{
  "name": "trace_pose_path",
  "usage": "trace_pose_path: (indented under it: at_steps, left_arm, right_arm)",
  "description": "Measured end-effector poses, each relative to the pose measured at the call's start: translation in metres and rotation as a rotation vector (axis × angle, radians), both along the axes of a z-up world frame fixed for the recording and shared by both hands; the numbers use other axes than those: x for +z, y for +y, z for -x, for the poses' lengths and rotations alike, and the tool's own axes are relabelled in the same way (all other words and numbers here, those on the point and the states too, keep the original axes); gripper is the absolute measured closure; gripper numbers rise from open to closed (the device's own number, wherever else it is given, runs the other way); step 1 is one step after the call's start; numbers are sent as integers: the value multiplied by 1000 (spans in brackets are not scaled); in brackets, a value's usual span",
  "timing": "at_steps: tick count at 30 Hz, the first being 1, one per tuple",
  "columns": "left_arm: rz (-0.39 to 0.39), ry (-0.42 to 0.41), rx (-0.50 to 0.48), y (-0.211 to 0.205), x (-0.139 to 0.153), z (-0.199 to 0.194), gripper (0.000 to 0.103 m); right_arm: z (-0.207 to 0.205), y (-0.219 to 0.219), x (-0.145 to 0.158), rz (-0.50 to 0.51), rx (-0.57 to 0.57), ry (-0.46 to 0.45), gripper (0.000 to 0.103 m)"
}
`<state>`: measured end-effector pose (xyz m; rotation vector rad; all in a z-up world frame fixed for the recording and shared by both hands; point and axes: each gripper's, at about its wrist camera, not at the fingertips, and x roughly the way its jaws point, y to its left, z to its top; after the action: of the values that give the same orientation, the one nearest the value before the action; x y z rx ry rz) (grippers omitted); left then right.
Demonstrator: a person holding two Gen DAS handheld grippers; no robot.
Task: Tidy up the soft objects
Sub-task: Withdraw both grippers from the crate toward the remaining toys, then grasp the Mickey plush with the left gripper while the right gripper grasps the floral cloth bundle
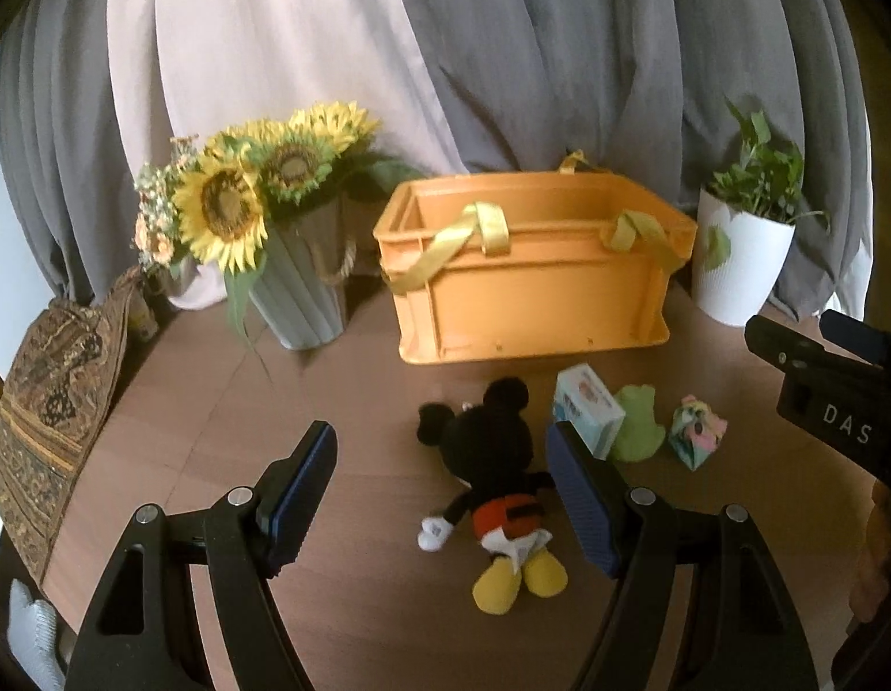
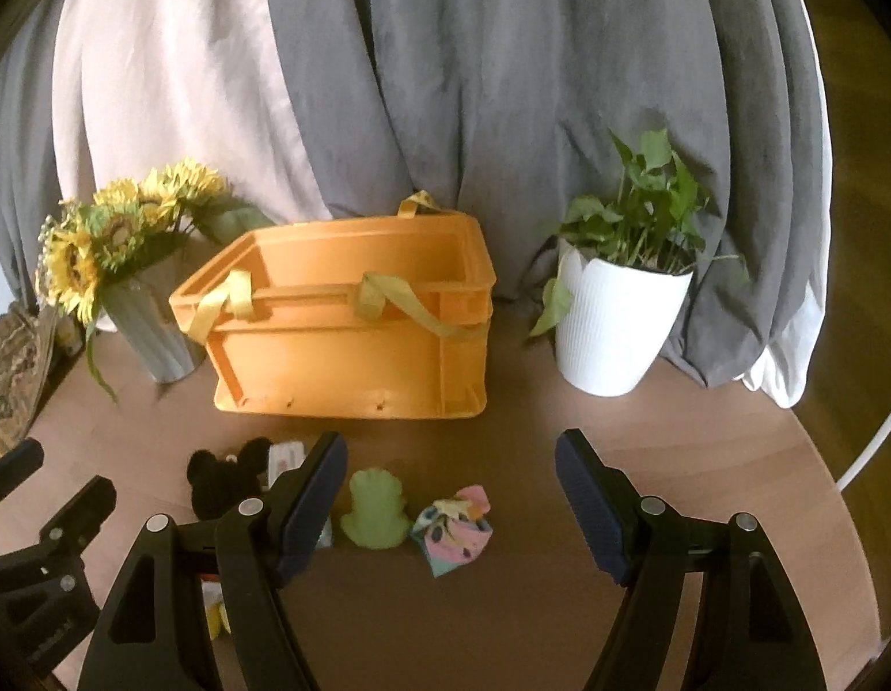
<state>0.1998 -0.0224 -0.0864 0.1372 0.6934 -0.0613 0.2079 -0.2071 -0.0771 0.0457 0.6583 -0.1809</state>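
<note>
A Mickey Mouse plush (image 1: pixel 494 478) lies face down on the round wooden table (image 1: pixel 226 414), between and just beyond my open left gripper's (image 1: pixel 445 495) jaws. Right of it lie a small white tissue pack (image 1: pixel 586 412), a green soft toy (image 1: pixel 638 423) and a pastel patterned pouch (image 1: pixel 696 429). An orange crate (image 1: pixel 531 276) with yellow ribbon handles stands behind them. My right gripper (image 2: pixel 451 495) is open and empty above the green toy (image 2: pixel 373 509) and pouch (image 2: pixel 454 530); the plush (image 2: pixel 223 481) is partly hidden by its left finger. The crate (image 2: pixel 353 322) shows beyond.
A grey vase of sunflowers (image 1: pixel 261 213) stands left of the crate, a white potted plant (image 1: pixel 739 247) right of it. Grey and pale curtains hang behind. A patterned cushion (image 1: pixel 48 403) sits at the table's left edge. The right gripper's body (image 1: pixel 837 397) enters at right.
</note>
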Motion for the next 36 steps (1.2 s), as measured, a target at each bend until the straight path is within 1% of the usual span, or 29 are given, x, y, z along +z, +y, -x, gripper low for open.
trace_pose_path:
  at_steps: [5, 9, 23, 30, 35, 36]
  left_arm:
    - [13, 41, 9, -3, -13, 1, 28]
    - [23, 88, 11, -5, -26, -1, 28]
    - [33, 174, 37, -22, -62, -13, 29]
    - [31, 209, 51, -29, -76, -22, 35]
    - [27, 223, 65, -33, -84, -27, 37]
    - [27, 226, 69, -33, -85, -29, 39]
  right_arm:
    - [0, -2, -13, -11, 16, 29, 27]
    - [-2, -6, -25, -23, 23, 55, 27]
    - [-19, -22, -69, -74, 56, 144, 28]
    - [-28, -31, -85, -91, 80, 174, 28]
    - [-33, -35, -95, -102, 102, 195, 28]
    - [-35, -35, -96, -102, 104, 198, 28]
